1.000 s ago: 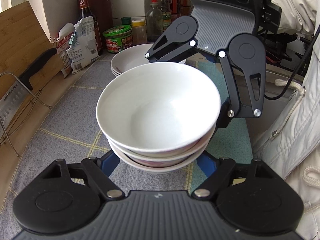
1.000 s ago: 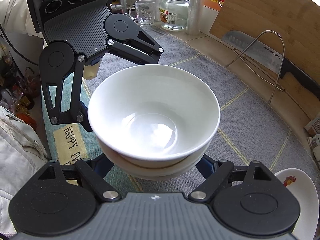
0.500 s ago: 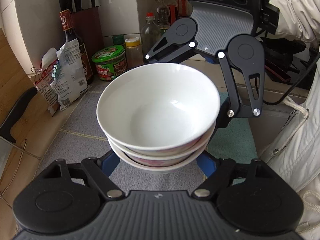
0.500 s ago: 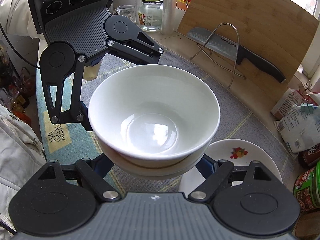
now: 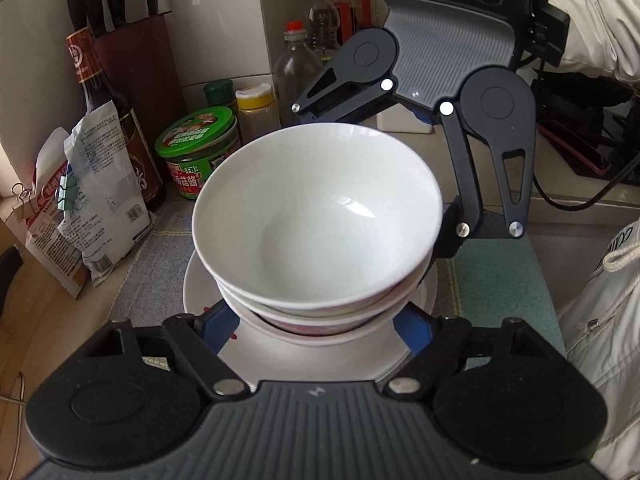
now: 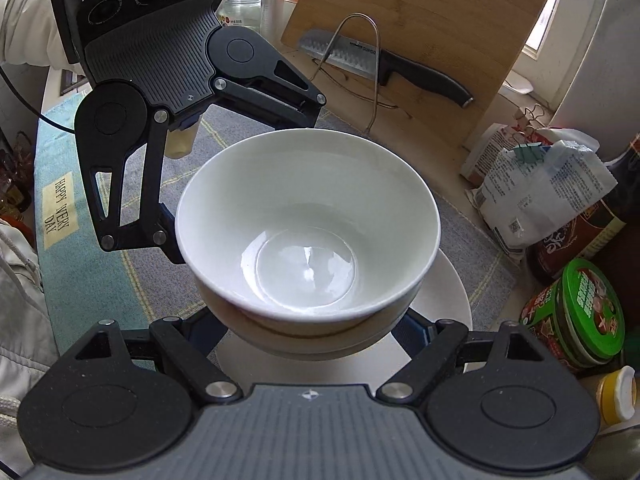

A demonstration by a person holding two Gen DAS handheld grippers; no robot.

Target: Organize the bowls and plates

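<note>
A stack of white bowls [image 5: 316, 220] is held between both grippers, right above a stack of white plates [image 5: 312, 360]. It also shows in the right wrist view [image 6: 308, 232], over the plates [image 6: 452, 292]. My left gripper [image 5: 316, 320] has its blue-padded jaws wide apart, pressed against the near sides of the stack. My right gripper [image 6: 308, 328] cradles the opposite side the same way. Each gripper shows across the bowls in the other's view. Whether the bowls touch the plates is hidden.
A green-lidded jar [image 5: 198, 148], yellow-capped jar [image 5: 256, 108], sauce bottle [image 5: 108, 112], knife block [image 5: 132, 60] and food bags [image 5: 96, 196] stand close behind the plates. A cutting board [image 6: 420, 40], knife [image 6: 384, 64] and wire rack [image 6: 360, 60] line the counter's far side.
Both grippers carried the bowl stack along the counter toward the jars and bottles. The plate stack came underneath the bowls, and the bowls are lower over it.
</note>
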